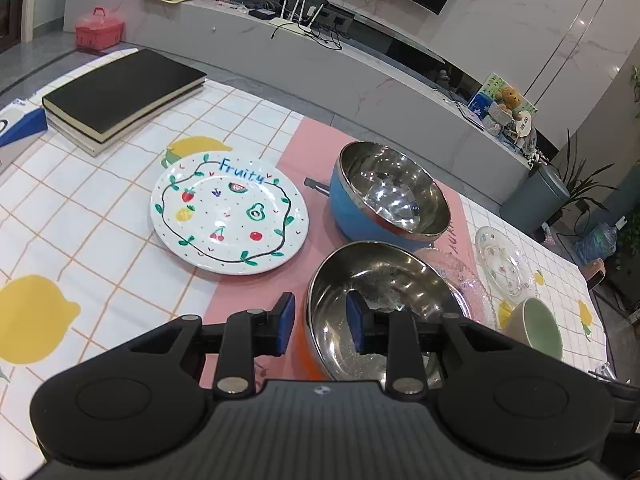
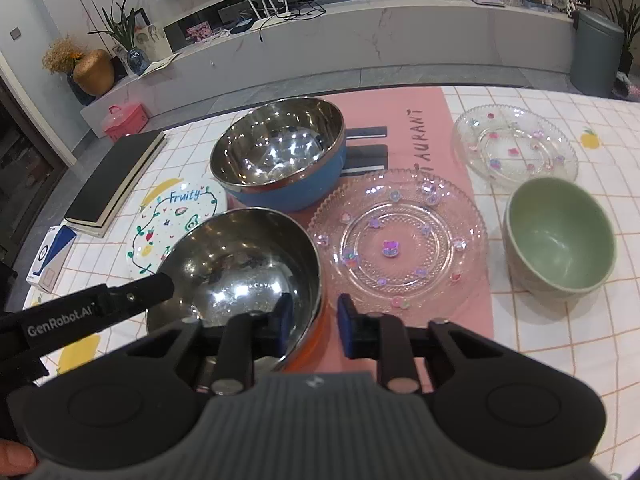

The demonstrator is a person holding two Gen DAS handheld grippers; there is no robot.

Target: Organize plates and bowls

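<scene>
A steel bowl with an orange outside [image 1: 384,280] [image 2: 240,256] stands on the pink mat nearest me. My left gripper [image 1: 320,320] is open and straddles its left rim, one pad outside and one inside, with small gaps on both sides. My right gripper [image 2: 314,316] is open astride its right rim in the same way. A blue steel bowl [image 1: 392,192] [image 2: 280,148] sits behind it. The painted "Fruity" plate [image 1: 228,216] lies to the left. To the right are a large glass plate [image 2: 400,240], a smaller glass plate [image 2: 516,148] and a green bowl [image 2: 560,240].
Two stacked black books [image 1: 120,92] and a blue-and-white box [image 1: 20,124] lie at the table's far left. The table's far edge runs just behind the blue bowl. Beyond it stand a low white cabinet and a grey bin [image 2: 596,52]. A fingertip [image 2: 12,460] shows at the lower left.
</scene>
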